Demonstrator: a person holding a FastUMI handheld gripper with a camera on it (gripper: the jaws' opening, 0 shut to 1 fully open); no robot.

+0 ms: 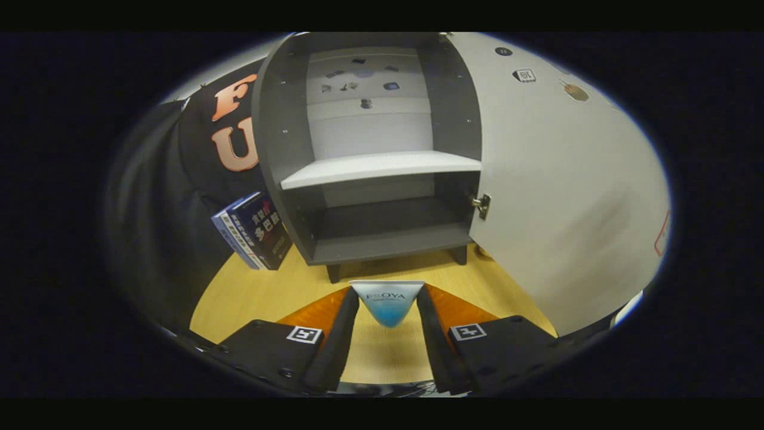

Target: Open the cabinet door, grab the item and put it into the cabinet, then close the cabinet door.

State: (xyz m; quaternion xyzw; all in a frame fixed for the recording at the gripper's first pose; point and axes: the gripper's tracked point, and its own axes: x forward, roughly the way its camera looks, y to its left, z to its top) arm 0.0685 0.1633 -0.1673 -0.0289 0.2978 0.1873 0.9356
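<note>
The tongs (388, 310) are clamping the box (388, 300) at lower centre of the frame, one finger pressing on each side of it. The box is tapering downward between the fingers, pale at its top edge and blue below, so the hold appears to be sitting on slanted faces; that is the first risk, since a small loosening could let it slide down and out.

Just beyond the box the yellow surface (250, 292) is running up to the cabinet (280, 149), which is filling the centre of the frame. Its door (567, 197) is standing wide open at the right, with the hinge (481, 205) showing at mid height. Inside, a pale shelf (376, 167) is splitting the space into an upper and a lower bay, and both are looking bare.

The box is not yet inside. Carried in too low, it could be knocking the dark bottom lip; too high, the shelf edge. The lower bay looks shallow in height, so the tongs themselves may be scraping the shelf while reaching in.

A book (256, 230) is leaning against the cabinet's left wall, left of centre, and a wide approach could be tipping it. The open door is crowding the right side, and a bump there could be swinging it into the path.
</note>
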